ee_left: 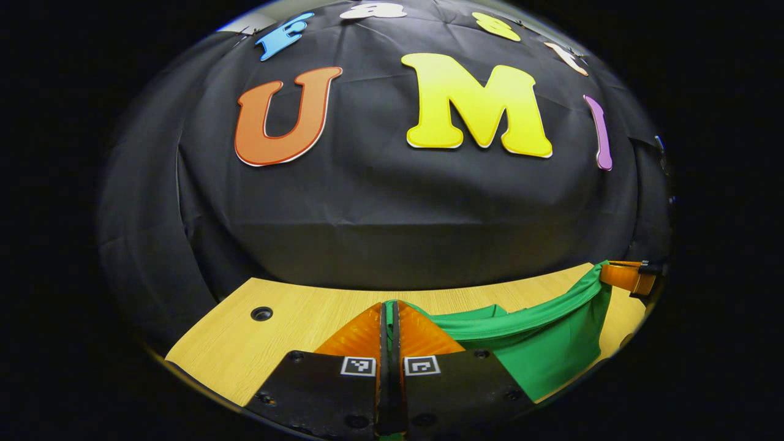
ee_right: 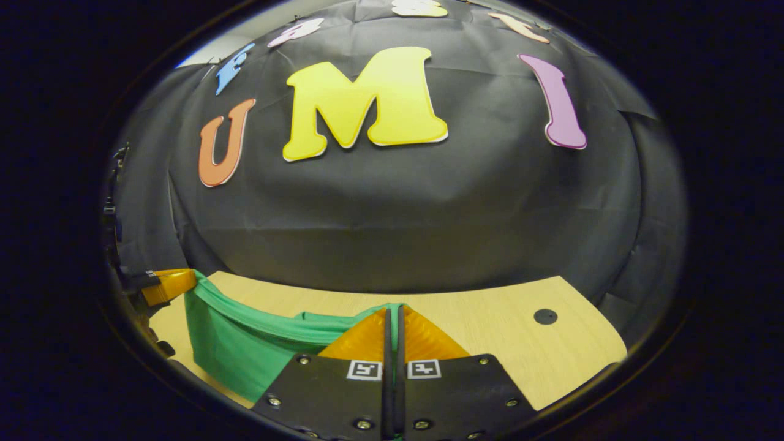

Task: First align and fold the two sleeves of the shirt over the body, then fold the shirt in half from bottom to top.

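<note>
Bare table lies open ahead (wall behind), shirt stretched alongside

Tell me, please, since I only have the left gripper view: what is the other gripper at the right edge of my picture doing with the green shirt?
Observer: In the right gripper view, the right gripper is closed on an edge of the green shirt, with cloth showing between its fingertips.
Operator: Thank you. Is there anything on the table past that gripper?
Observer: The wooden table is bare to its right apart from a small dark round hole.
Operator: And can you see my own gripper from that side?
Observer: Yes, the left gripper shows at the far left edge, holding the other end of the same raised shirt edge, which sags between the two.
</note>
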Available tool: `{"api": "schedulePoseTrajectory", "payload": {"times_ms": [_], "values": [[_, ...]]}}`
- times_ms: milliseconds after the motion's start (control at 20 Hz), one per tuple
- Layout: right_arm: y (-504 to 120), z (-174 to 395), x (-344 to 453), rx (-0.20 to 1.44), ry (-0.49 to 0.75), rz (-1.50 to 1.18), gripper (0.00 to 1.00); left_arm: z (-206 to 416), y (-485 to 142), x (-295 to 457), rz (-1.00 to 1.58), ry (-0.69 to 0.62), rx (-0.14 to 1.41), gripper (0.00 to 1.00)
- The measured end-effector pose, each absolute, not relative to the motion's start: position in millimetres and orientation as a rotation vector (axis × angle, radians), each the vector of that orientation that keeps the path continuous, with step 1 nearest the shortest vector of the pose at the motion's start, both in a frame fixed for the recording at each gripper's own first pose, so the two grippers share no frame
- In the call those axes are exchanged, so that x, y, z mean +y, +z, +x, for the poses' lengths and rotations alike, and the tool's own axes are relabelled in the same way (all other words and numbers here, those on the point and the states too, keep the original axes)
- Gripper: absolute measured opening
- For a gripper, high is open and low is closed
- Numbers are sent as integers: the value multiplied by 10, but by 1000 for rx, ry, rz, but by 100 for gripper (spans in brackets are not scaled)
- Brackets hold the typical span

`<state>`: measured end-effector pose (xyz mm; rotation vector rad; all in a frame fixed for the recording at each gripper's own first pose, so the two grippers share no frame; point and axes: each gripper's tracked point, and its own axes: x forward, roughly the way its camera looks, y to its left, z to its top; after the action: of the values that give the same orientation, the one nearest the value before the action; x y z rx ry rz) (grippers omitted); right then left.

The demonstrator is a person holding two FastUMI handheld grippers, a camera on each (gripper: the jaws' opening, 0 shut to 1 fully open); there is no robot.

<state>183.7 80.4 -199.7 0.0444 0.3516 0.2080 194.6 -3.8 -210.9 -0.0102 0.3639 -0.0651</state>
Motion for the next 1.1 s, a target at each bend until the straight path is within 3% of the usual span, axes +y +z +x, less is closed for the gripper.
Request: {"api": "schedulePoseTrajectory", "payload": {"times_ms": [750, 800, 900, 950, 1100], "values": [[-2784, 2506, 920, 423, 164, 65, 1, 2447, -3098, -274, -36, -101, 447, 5], [-2841, 2508, 923, 431, 165, 79, 10, 2461, -3179, -348, -83, -117, 447, 13], [-2989, 2546, 824, 452, 131, 56, 70, 2401, -3281, -418, -111, -132, 479, 94], [-3011, 2535, 846, 461, 135, 62, 100, 2376, -3290, -393, -97, -120, 486, 100], [-2999, 2511, 932, 434, 163, 76, 98, 2417, -3248, -351, -91, -108, 466, 100]]}}
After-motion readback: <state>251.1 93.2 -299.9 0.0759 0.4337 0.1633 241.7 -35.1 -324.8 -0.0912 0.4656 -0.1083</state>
